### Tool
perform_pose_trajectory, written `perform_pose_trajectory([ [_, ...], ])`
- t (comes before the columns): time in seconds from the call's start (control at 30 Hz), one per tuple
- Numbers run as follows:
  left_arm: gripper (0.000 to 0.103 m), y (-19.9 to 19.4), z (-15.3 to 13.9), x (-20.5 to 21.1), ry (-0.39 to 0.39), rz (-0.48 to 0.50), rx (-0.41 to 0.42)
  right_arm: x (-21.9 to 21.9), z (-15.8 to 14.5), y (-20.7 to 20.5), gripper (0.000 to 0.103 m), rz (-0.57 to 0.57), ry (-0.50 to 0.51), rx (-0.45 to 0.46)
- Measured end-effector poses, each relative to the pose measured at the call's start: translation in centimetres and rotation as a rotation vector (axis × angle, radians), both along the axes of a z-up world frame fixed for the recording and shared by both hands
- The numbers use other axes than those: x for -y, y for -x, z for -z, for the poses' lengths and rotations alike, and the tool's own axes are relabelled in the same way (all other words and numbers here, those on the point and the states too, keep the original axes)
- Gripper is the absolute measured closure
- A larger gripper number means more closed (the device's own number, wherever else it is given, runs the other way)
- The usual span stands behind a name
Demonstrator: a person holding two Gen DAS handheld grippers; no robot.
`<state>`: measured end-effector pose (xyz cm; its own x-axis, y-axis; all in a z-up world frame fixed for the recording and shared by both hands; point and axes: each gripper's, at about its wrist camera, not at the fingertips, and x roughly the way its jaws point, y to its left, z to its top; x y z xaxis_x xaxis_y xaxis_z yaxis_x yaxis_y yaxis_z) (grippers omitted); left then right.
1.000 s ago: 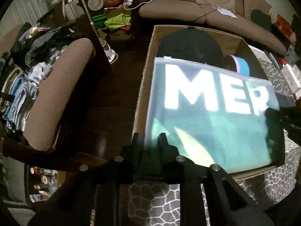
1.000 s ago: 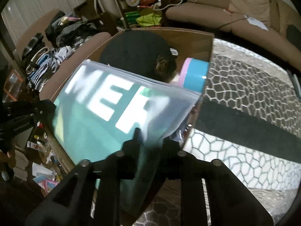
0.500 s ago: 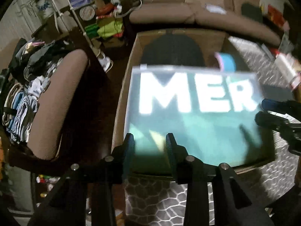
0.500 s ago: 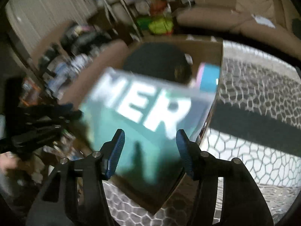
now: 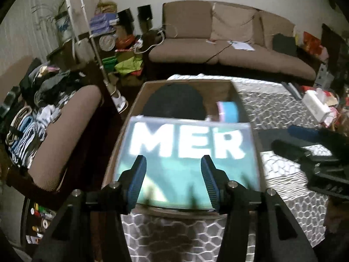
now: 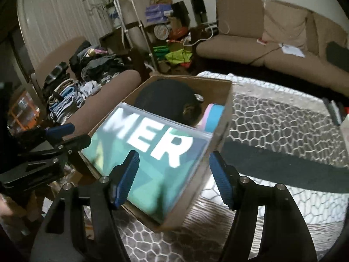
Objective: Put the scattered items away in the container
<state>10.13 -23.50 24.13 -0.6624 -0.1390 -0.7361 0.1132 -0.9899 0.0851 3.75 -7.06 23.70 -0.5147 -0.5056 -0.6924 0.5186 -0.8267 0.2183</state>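
Now both grippers, left [image 5: 172, 179] & right [image 6: 174, 178], hang jaws apart, holding nothing, just short of the cardboard box [image 6: 224, 118]. Green bag [image 6: 152, 152] lies inside it, on top, near end. Risk, imo: bag sits high, so later items may slide off

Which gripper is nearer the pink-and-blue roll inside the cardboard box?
Right, though only slightly. The right gripper hangs open over the box's near right corner, on the pink-and-blue roll's side. The left gripper is open at the near edge, facing the MER package.
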Motion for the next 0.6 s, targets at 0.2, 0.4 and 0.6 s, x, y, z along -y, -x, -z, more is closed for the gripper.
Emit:
perform_pose_trajectory([
  [0.2, 0.051, 0.0, -0.6, -2.7, -0.032, 0.012, -0.002, -2.0, -0.4, -0.5, 0.039, 0.01, 0.001, -0.004],
  [0.4, 0.05, -0.3, -0.1, -5.3, -0.063, 0.023, -0.021, -5.5, -0.4, -1.5, 0.037, 0.064, -0.025, -0.041],
  [0.6, 0.049, 0.8, 1.9, -11.5, -0.07, 0.082, -0.033, -12.8, 1.9, -1.6, 0.028, 0.197, -0.071, -0.04],
])
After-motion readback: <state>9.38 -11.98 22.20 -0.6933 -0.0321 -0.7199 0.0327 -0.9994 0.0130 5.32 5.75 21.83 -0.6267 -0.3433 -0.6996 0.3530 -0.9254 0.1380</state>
